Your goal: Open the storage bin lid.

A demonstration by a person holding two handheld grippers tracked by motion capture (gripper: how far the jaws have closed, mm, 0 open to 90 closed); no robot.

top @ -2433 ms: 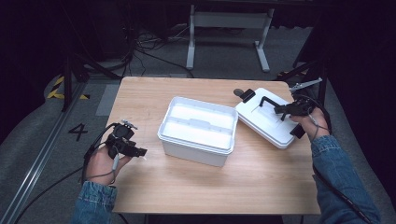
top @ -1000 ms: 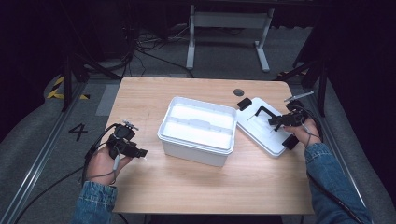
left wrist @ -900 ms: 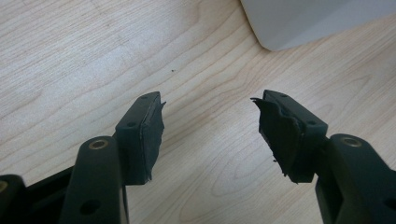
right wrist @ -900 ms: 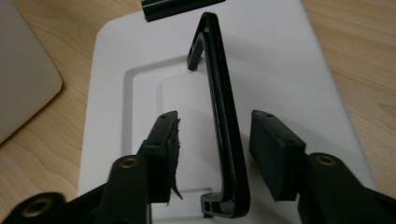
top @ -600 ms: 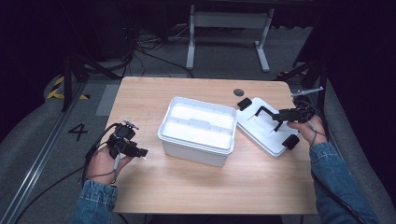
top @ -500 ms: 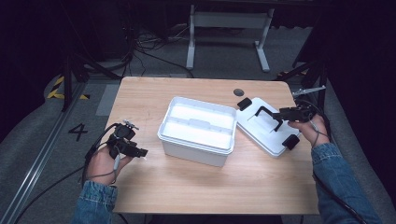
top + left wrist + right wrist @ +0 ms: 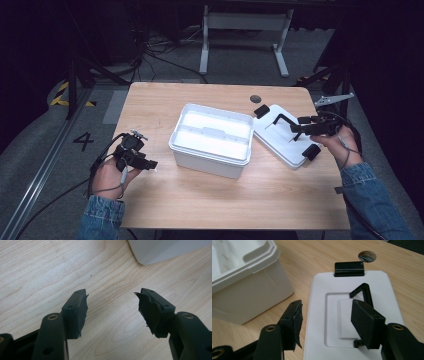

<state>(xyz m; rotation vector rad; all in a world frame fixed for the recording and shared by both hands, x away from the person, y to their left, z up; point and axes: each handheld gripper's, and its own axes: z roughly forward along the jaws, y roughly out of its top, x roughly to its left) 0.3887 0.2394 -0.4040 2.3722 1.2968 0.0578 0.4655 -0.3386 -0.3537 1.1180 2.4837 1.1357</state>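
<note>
An open white box (image 7: pixel 212 140) stands mid-table, with its near wall (image 7: pixel 244 290) at the left of the right gripper view. Its white lid (image 7: pixel 277 142) lies flat on the table to the right, the black handle (image 7: pixel 363 292) standing up and a black clip (image 7: pixel 349 268) at its far end. My right gripper (image 7: pixel 299 128) hovers just over the lid. Its jaws have just been opening and are now open around nothing (image 7: pixel 327 308). My left gripper (image 7: pixel 148 163) rests low at the table's left, open and empty (image 7: pixel 112 297), a short way from the box's corner (image 7: pixel 162 250).
A round cable hole (image 7: pixel 255 98) sits in the wooden table (image 7: pixel 210 200) behind the lid. A second black clip (image 7: pixel 311 151) is on the lid's near end. Bare wood lies in front of the box and along the table's left side.
The right gripper set the lid down flat beside the box, opened its jaws off the handle and rose slightly toward the right. The left gripper has not moved.
</note>
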